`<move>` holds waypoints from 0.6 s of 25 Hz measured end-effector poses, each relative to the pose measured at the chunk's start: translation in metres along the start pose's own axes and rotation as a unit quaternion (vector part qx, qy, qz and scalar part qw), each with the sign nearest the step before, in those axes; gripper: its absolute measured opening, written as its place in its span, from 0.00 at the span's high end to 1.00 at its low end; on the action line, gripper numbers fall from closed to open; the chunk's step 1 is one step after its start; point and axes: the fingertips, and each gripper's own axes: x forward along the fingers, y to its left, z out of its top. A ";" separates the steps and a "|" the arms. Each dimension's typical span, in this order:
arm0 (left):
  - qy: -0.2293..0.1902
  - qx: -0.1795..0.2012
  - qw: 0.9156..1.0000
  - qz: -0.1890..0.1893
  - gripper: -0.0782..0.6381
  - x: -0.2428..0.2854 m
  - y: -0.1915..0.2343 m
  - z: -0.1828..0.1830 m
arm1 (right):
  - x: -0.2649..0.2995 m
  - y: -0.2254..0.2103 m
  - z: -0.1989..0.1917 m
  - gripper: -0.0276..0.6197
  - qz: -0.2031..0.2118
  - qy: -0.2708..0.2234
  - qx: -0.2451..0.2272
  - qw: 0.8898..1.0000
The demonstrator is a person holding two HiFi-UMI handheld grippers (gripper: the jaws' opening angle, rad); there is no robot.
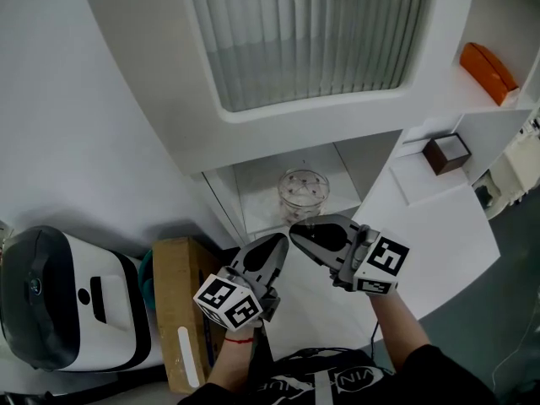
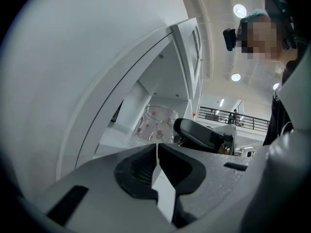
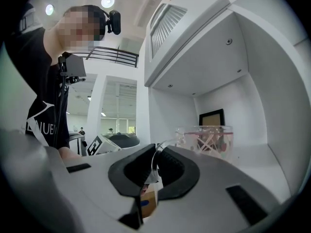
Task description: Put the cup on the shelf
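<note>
- A glass cup [image 1: 304,194] with a pink pattern is seen upright on the white shelf [image 1: 260,194] of the open compartment, below a ribbed glass panel [image 1: 312,32].
- The right gripper [image 1: 297,231] is held at the front of the shelf. In the right gripper view its jaws are drawn together on the cup's thin clear handle [image 3: 164,142], with the cup's body just beyond the tips.
- The left gripper [image 1: 280,241] is held just beside the right gripper, a little lower and clear of the cup. In the left gripper view its jaws are closed with nothing between them.
- A cardboard box [image 1: 177,310] and a white-and-black appliance [image 1: 59,298] are seen to the left, below the cabinet.
- A small brown box [image 1: 445,153] and an orange object [image 1: 488,70] are seen on ledges to the right.
</note>
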 end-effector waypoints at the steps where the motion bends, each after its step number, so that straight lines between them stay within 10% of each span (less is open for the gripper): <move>1: -0.001 -0.001 1.000 0.001 0.86 -0.001 0.001 0.001 | 0.001 -0.001 -0.001 0.94 -0.003 0.000 -0.001 1.000; 15: -0.007 -0.004 1.000 0.004 0.86 -0.001 0.001 0.004 | 0.013 -0.026 -0.012 0.94 -0.061 0.021 -0.024 0.998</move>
